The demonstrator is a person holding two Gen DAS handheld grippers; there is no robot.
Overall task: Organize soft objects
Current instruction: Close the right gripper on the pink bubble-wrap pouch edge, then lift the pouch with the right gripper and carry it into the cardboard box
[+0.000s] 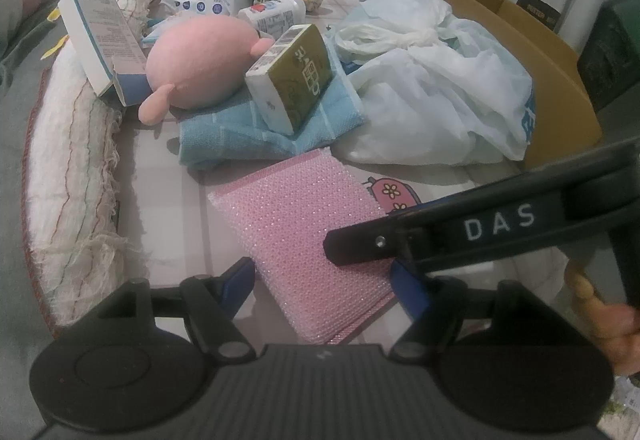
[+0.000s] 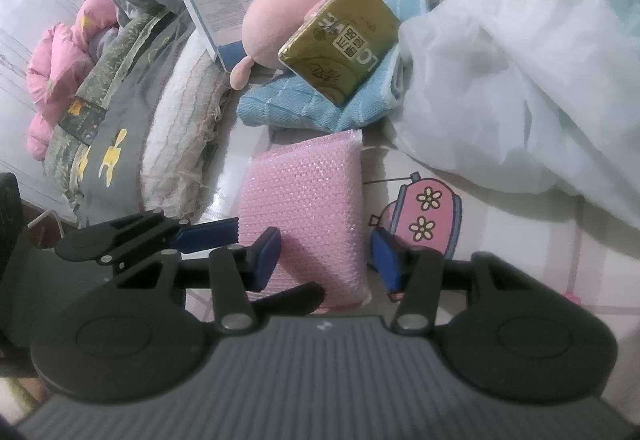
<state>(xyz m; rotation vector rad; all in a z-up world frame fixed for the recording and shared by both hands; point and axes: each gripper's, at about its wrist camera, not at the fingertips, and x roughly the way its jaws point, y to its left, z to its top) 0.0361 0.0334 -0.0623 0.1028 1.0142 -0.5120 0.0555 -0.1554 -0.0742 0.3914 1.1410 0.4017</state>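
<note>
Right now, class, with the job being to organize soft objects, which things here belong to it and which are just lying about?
Belong to the job:
pink sponge, between the open right gripper fingers
left gripper, open beside it
pink plush toy
blue towel

Just lying about:
white and blue box
gold tissue pack
cardboard box
white plastic bag
</note>
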